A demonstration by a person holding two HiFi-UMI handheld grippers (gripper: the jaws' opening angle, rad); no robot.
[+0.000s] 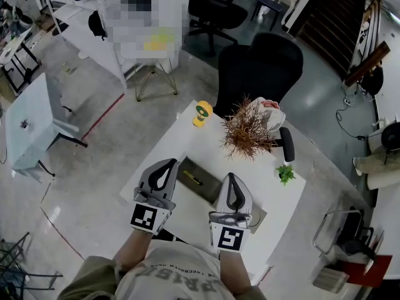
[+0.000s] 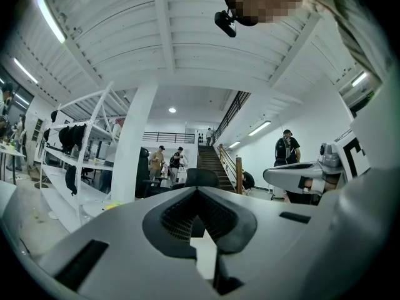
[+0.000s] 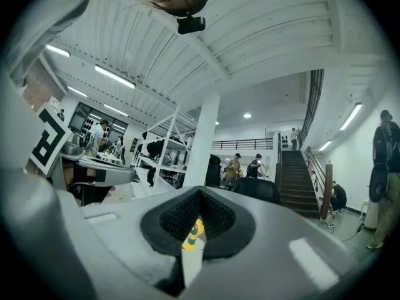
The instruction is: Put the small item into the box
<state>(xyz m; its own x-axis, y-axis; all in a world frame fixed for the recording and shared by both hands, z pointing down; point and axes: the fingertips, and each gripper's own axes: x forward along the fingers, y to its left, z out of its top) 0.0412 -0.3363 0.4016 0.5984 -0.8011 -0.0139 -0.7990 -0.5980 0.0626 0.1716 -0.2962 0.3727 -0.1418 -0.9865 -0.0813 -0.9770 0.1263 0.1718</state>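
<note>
A shallow olive-grey box (image 1: 205, 190) lies on the white table (image 1: 187, 136), and a small yellow item (image 1: 192, 179) rests inside it near its left end. My left gripper (image 1: 169, 164) hovers over the box's left end, jaws shut and empty. My right gripper (image 1: 231, 177) hangs over the box's right part, also shut with nothing held. In the left gripper view the left gripper (image 2: 197, 194) points level at the room. In the right gripper view the right gripper (image 3: 199, 194) shows a yellow toy (image 3: 192, 233) through the slit of its jaws.
A yellow toy (image 1: 201, 113) stands at the table's far edge. A dried brown plant (image 1: 249, 132) and a small green plant (image 1: 285, 174) sit to the right. A black office chair (image 1: 259, 67) stands behind the table. People stand far off by a staircase (image 2: 209, 161).
</note>
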